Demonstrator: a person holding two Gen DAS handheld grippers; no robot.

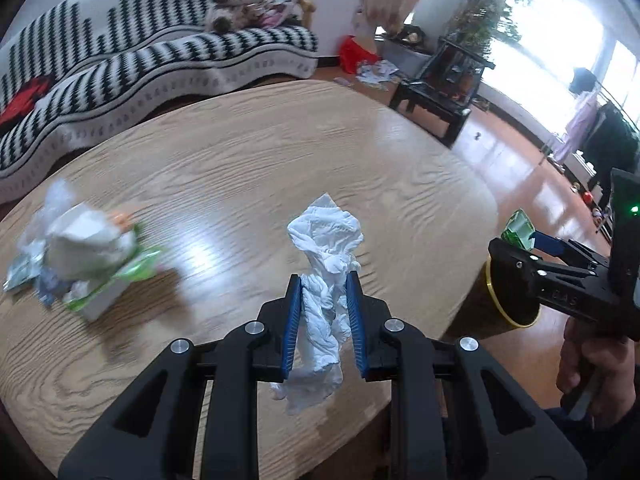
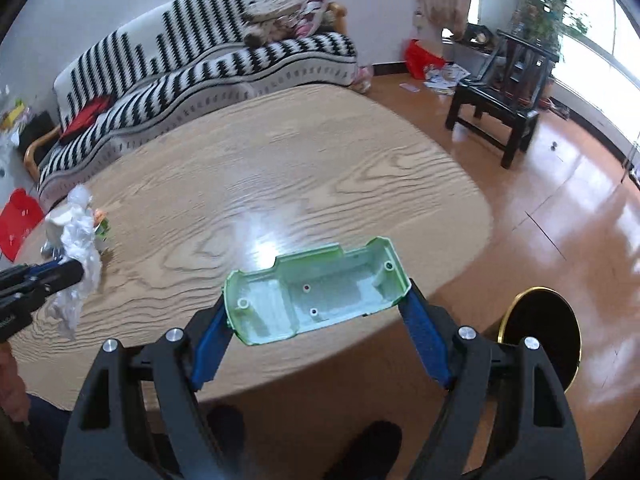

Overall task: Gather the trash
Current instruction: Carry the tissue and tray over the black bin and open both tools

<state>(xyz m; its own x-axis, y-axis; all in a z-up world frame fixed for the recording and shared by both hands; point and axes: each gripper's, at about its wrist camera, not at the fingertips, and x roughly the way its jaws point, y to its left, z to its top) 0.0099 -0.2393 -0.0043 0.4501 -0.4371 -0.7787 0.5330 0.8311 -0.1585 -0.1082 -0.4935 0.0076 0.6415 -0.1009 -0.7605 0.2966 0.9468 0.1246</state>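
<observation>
A: What has the left gripper got?

B: A crumpled white tissue. The two blue pads are drawn in close and squeeze it around its middle. The top of the wad fans out above the fingertips, and a loose tail hangs below the pads toward the camera.

A: Is it lifted, or resting on the table?

B: It looks clear of the wooden table, held above the near part of the top. From the right wrist camera the same tissue shows at the far left, sticking out of the dark gripper tip.

A: And the right gripper?

B: Its jaws stand wide, yet they are gripping: a pale green plastic shell, hollow side facing the camera, with screw posts inside. It spans the whole gap lengthwise, one short end against each blue pad. It sits tilted, right end higher.

A: Where is that relative to the table?

B: Over the near edge of the table. Just beside it on the right, lower down, is a round black bin with a gold rim.

A: Anything left on the table?

B: A pile of trash at the left side: white crumpled paper and green-and-white wrappers, blurred, so I cannot tell the pieces apart. It lies well apart from both grippers' fingers.

A: Whose hand is at the right edge of the left view?

B: The person's hand, wrapped around the right gripper's handle.
</observation>
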